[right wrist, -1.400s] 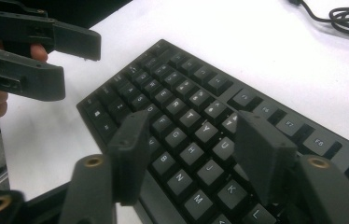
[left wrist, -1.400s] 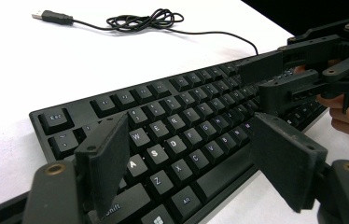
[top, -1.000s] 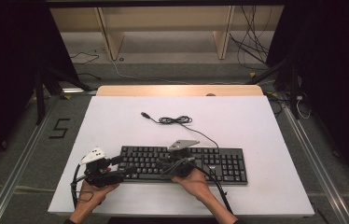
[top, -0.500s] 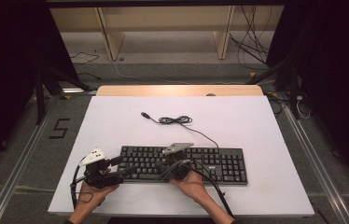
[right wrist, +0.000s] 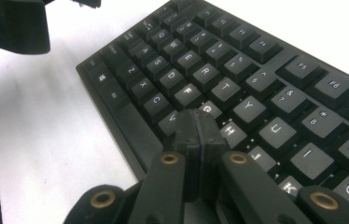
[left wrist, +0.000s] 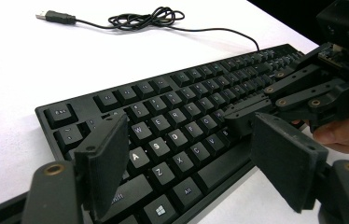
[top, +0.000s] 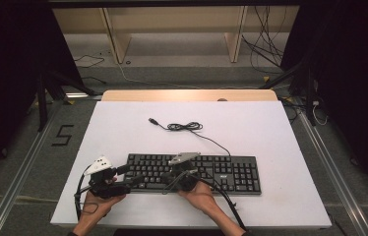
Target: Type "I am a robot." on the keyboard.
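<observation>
A black keyboard (top: 231, 172) lies on the white table (top: 123, 128) near the front edge. My right gripper (top: 168, 177) is shut with nothing between its jaws. Its closed tips (right wrist: 196, 120) rest low over the keys around G, V and B (right wrist: 210, 108). My left gripper (top: 132, 176) is open at the keyboard's left end, its jaws spread over the A, S, Z rows (left wrist: 163, 154). From the left gripper view, the right gripper (left wrist: 243, 119) comes in from the right with a hand behind it.
The keyboard's black cable lies coiled (top: 186, 126) behind it, and its USB plug (top: 153, 121) rests loose on the table. A wooden strip (top: 187, 95) edges the far side. Dark floor, shelf legs and cables lie beyond.
My right gripper has shifted a little left and lower over the keyboard's middle. The left gripper has edged slightly toward the keys.
</observation>
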Demonstrator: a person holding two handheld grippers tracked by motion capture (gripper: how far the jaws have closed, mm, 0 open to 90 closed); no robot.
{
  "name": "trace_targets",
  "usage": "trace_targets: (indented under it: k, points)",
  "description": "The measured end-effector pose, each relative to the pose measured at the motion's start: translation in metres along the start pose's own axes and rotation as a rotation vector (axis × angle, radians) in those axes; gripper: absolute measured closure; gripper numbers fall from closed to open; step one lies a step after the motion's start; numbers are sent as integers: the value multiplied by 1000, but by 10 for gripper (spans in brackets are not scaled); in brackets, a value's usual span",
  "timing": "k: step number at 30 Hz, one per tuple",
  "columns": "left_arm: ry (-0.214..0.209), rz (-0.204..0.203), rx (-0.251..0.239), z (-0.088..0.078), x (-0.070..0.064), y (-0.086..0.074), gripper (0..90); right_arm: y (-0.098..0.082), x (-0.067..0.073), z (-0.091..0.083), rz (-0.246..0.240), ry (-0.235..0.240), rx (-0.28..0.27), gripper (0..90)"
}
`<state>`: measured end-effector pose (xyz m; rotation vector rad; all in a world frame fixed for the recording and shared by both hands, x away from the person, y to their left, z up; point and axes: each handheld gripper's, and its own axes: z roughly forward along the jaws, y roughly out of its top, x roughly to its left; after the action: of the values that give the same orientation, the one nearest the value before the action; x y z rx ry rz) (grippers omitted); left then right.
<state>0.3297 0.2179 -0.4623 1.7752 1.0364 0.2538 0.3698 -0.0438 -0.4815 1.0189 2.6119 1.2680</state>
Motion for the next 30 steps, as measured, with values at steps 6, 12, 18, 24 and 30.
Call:
trace_targets:
  k: [6, 12, 18, 24, 30]
  points:
    - [1, -2, 0, 0, 0, 0, 277, -3, -1, 2, -4, -3, 0, 900]
    - [4, -3, 0, 0, 1, 0, 277, -3, 0, 2, -1, -4, 2, 900]
    - [4, -4, -1, 0, 1, 0, 277, 0, -5, -6, 33, 5, -25, 874]
    - [3, -2, -1, 0, 1, 0, 276, 4, -11, -15, 54, 8, -61, 835]
    - [4, -6, -2, 0, 1, 0, 276, 5, -18, -23, 67, -6, -82, 756]
